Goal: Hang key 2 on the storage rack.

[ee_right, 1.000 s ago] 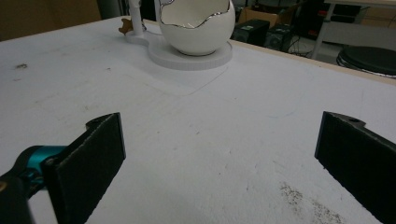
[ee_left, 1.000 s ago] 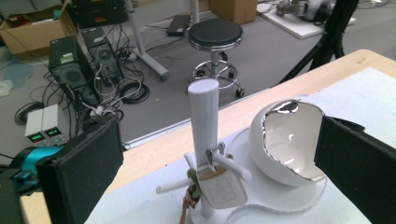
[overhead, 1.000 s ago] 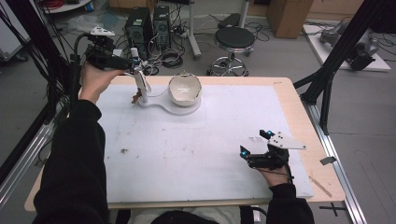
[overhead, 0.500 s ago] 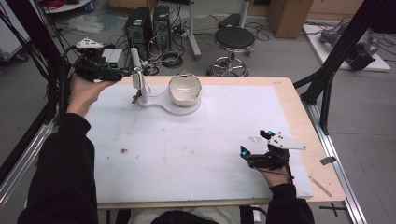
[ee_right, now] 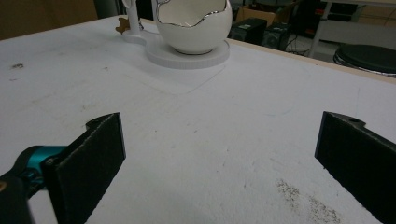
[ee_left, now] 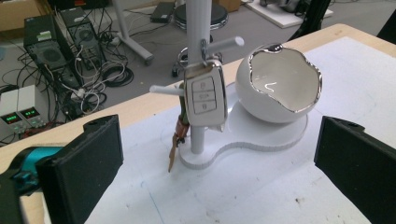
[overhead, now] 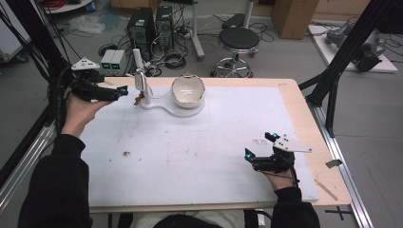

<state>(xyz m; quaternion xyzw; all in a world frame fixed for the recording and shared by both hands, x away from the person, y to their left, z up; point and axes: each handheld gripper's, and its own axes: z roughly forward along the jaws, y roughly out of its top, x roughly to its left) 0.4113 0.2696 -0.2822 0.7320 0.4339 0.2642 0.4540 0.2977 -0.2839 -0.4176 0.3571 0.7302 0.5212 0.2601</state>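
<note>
Key fob (ee_left: pixel 204 95) hangs on a peg of the white stand (ee_left: pixel 200 70) near the far edge of the table (overhead: pixel 190 156), beside the bowl (ee_left: pixel 279 84). Nobody has taken it yet. Left tool (overhead: pixel 105 92) is wide open, holds nothing, and points at it. Right tool (overhead: pixel 260 159) rests wide open and empty near the right edge. Grabbing and lifting off seem left to do.

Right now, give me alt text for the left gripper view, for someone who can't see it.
A white car key fob hangs from a peg on a white stand, beside a white egg-shaped bowl on the same base. The left tool points at it, jaws wide open and empty.
</note>
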